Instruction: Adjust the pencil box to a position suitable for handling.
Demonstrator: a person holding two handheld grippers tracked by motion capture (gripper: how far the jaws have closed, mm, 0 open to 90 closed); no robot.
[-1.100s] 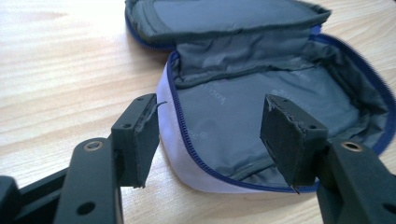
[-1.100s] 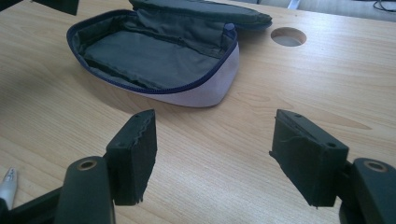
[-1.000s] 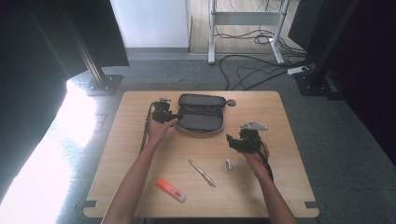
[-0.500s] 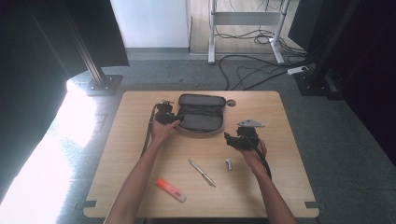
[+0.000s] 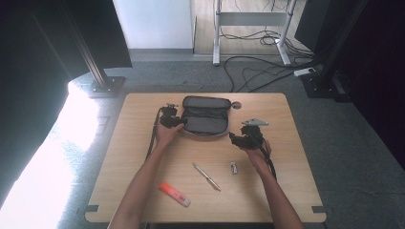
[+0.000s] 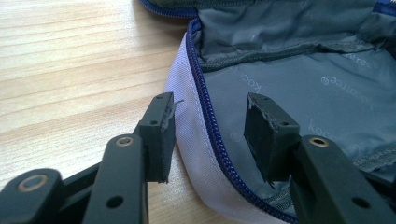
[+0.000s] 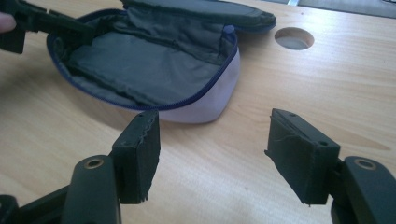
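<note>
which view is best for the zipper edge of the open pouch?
The left gripper view: the pouch's blue zipper edge runs close up between the left tongs, whose jaws have just been closing and stand astride it. The right gripper view shows the whole open pouch farther off; the high view shows it small.

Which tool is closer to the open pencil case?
Left. The left tool straddles the pencil case rim, its jaws closing without gripping yet. The right tool hangs open just short of it.
</note>
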